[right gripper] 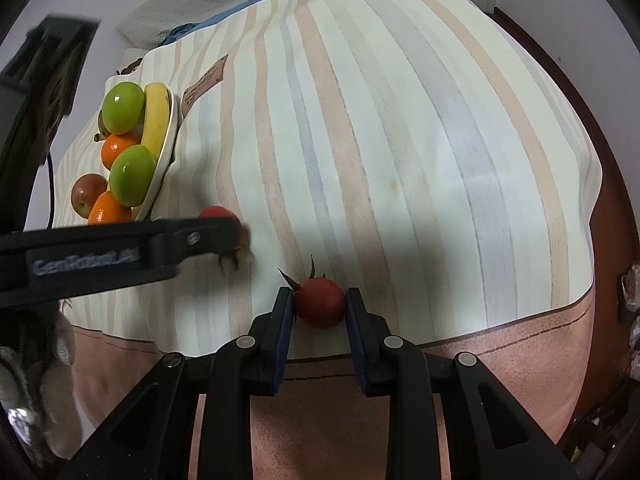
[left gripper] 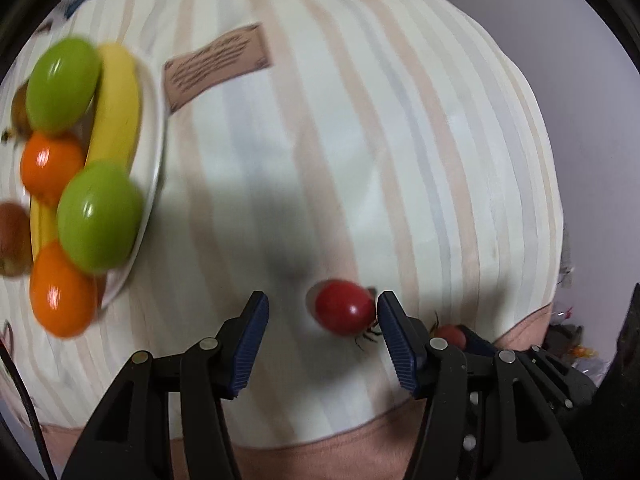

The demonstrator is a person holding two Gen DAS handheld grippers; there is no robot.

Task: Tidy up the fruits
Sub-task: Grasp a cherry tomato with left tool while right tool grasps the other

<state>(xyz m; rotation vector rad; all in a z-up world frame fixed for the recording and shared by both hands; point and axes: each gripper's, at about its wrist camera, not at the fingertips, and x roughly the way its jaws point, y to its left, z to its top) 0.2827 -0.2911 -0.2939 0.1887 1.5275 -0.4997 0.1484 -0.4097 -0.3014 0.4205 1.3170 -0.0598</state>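
Note:
A red cherry tomato [left gripper: 342, 312] lies on the striped cloth between the jaws of my left gripper [left gripper: 322, 308]. It touches the right pad [left gripper: 394, 336], while the left pad stands well clear, so the gripper is open. My right gripper [right gripper: 318, 300] is shut on a second, stemmed tomato [right gripper: 320, 306] near the cloth's front edge, with both pads pressing its sides. That tomato [left gripper: 450, 336] peeks out behind the left gripper's right finger. In the right wrist view, the left gripper [right gripper: 236, 236] reaches in from the left over the first tomato [right gripper: 214, 213].
A white plate [left gripper: 154, 140] at the left holds two green apples, two oranges and a banana [left gripper: 118, 108]; a red apple [right gripper: 88, 194] lies beside it. A brown label [left gripper: 218, 66] is sewn on the cloth. The brown table edge [right gripper: 520, 352] runs along the front.

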